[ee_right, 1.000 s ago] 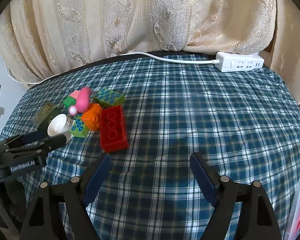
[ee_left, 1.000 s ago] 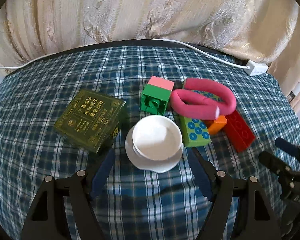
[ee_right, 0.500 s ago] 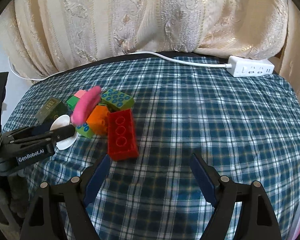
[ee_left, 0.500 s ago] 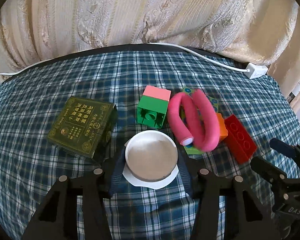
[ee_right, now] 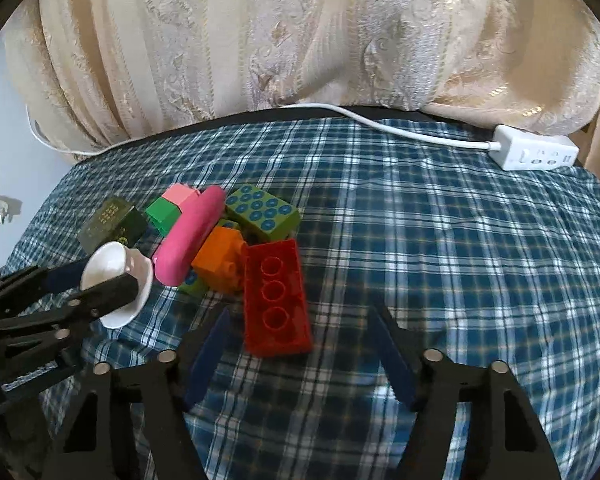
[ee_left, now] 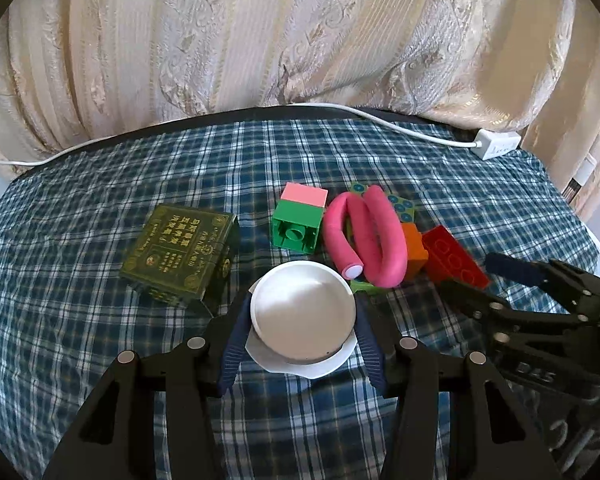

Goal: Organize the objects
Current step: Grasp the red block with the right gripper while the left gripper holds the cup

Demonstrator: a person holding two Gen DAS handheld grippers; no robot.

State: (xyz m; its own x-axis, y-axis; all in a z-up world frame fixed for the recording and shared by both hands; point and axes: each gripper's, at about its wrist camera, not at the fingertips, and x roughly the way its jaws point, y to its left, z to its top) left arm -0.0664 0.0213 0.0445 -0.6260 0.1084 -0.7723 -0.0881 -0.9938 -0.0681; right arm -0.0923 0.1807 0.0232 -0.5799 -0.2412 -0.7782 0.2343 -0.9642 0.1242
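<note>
On the blue plaid tabletop [ee_left: 100,320], the left gripper [ee_left: 300,344] has closed its jaws on the small white ceramic bowl [ee_left: 302,312], ready for lifting. The right gripper [ee_right: 300,356], jaws closing on nothing yet, nears the red plastic brick [ee_right: 276,304].

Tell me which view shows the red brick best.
Right wrist: the red brick lies whole and close, studs up, just ahead of the closing right gripper, not yet between its jaws. Left wrist shows the brick small at the right, partly hidden.
</note>
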